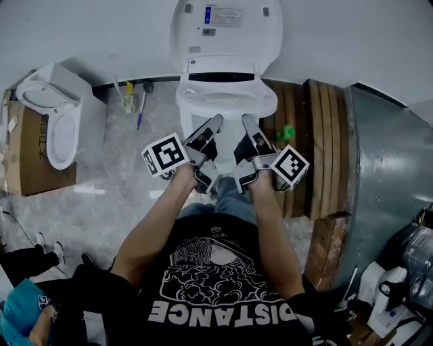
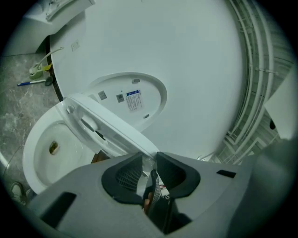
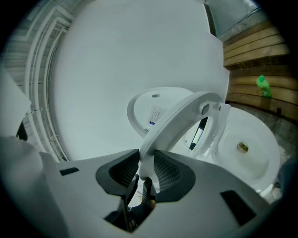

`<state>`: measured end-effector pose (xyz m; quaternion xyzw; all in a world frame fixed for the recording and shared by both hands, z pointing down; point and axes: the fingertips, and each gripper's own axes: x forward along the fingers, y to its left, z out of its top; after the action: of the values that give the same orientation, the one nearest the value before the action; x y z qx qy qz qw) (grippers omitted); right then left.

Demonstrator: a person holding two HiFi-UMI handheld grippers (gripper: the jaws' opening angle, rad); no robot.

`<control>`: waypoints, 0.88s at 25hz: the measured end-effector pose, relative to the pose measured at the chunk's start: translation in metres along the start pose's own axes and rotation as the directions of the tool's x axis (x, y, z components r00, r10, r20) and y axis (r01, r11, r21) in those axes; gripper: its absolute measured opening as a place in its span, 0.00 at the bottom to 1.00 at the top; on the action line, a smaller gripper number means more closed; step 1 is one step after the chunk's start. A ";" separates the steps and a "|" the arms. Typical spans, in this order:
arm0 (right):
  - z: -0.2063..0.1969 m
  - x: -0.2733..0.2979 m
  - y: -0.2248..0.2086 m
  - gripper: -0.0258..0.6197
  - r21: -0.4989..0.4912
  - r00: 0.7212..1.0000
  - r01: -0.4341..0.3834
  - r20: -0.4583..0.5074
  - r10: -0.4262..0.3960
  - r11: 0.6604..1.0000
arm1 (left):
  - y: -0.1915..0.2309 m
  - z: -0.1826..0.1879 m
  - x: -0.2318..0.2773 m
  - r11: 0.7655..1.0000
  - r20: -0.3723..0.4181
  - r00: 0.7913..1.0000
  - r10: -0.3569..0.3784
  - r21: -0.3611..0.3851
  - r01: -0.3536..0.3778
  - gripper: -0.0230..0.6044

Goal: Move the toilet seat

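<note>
Head view shows "DISTANCE" shirt [image 1: 223, 284]; left gripper [image 1: 215, 124], right gripper [image 1: 247, 123] fingers [image 3: 170, 173] clamp toilet seat [image 1: 203, 101].

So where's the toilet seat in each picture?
Head view: toilet seat top middle, just below the lid.
Left gripper view: seat slants from middle left into the jaws.
Right gripper view: seat arches from the jaws toward upper right.
Shared landmark: the lid's sticker.

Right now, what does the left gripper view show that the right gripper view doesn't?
Only left: a blue pen on the floor. Only right: a green object by the wooden planks. Both: the lifted toilet seat, clamped by the left gripper and the right gripper in their own views, the upright lid and the open bowl.
</note>
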<state>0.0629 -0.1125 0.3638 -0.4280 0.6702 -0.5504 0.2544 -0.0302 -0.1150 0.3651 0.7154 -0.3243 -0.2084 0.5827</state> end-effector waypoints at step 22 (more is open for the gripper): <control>0.062 0.085 0.052 0.21 -0.095 0.974 -0.213 -0.099 0.203 0.972 | -0.040 0.083 0.062 0.982 0.096 0.995 -0.040 0.190 0.021 0.21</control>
<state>0.0552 -0.2157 0.3084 -0.3433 0.7501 -0.5030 0.2579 -0.0337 -0.2124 0.3119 0.7611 -0.3601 -0.2211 0.4921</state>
